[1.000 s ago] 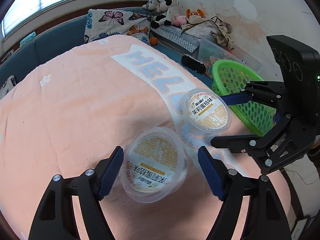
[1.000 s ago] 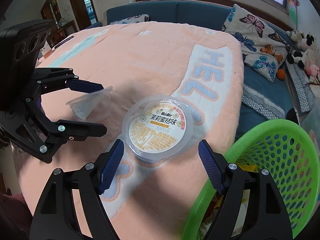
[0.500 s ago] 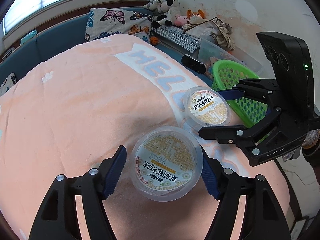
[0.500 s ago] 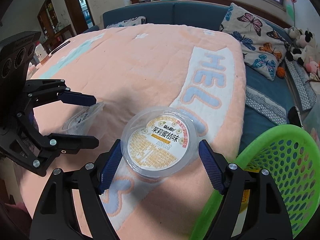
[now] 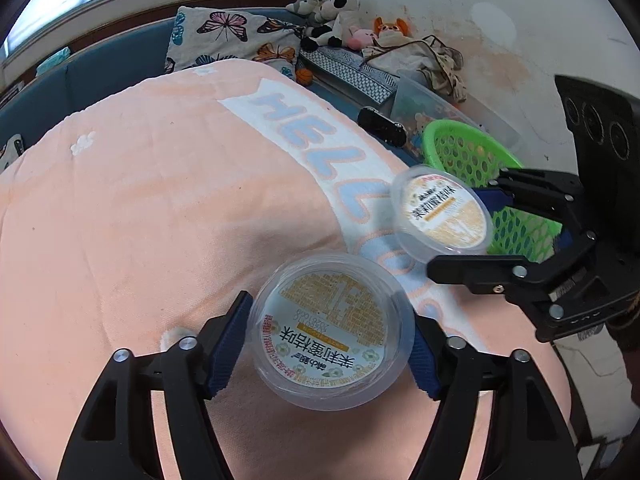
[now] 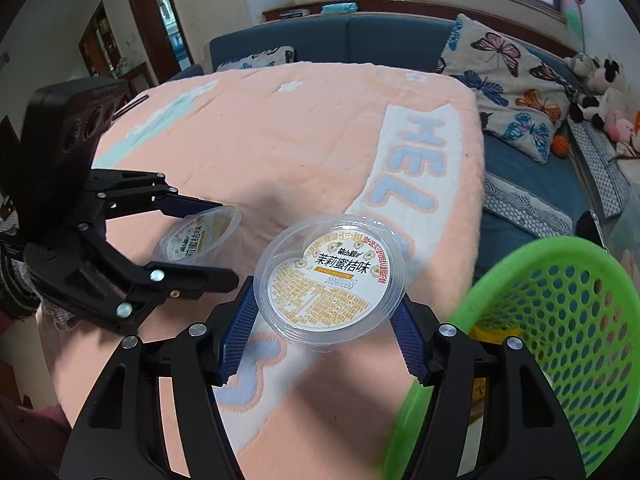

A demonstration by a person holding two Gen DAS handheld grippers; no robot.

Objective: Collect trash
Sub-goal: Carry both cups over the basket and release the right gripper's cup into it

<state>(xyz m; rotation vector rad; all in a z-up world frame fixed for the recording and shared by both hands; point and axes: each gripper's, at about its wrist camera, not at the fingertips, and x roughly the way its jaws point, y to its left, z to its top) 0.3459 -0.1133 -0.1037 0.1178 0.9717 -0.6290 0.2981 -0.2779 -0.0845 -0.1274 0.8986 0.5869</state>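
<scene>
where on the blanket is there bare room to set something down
Bare: the broad peach blanket left of the HELLO lettering, toward the blue sofa. Crowded: the near right corner, with both clear cups, both grippers and the green basket.

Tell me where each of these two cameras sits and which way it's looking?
Left wrist view: rides the left claw, looking down over a plastic cup between its closing pads; no hand visible.
Right wrist view: rides the right claw, looking down over another cup between its closing pads; a sleeve shows behind the left claw.
Shared: both cups, each other's claw, the peach blanket and the green basket.
</scene>
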